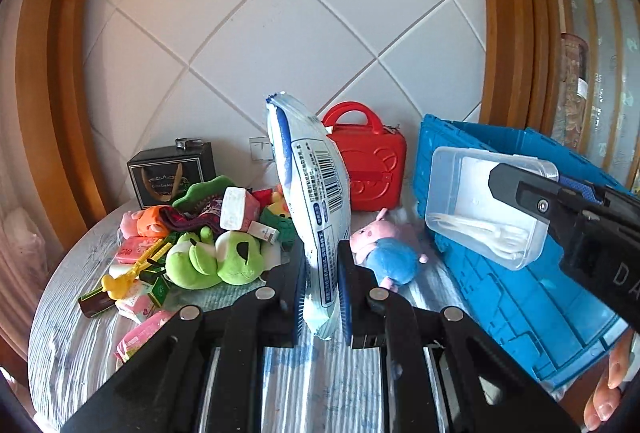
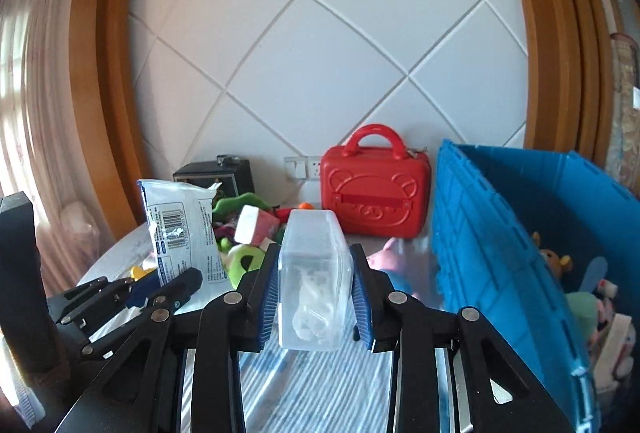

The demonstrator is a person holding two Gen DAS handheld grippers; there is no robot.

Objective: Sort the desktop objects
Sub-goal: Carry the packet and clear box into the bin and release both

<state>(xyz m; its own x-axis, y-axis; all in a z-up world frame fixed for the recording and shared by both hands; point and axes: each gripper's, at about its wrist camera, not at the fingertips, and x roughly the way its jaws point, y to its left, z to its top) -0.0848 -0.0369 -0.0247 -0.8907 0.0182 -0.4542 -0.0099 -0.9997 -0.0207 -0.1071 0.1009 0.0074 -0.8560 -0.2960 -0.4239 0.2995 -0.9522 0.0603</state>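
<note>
My left gripper is shut on a white and blue plastic packet and holds it upright above the table; the packet also shows in the right wrist view. My right gripper is shut on a clear plastic box with white plastic cutlery inside. In the left wrist view that box hangs in front of the blue crate. A pile of toys and small packs lies on the table at the left, with a green frog plush in front.
A pink and blue pig plush lies between the pile and the crate. A red case and a black box stand against the wall. The blue crate holds several toys. The round table has a striped cloth.
</note>
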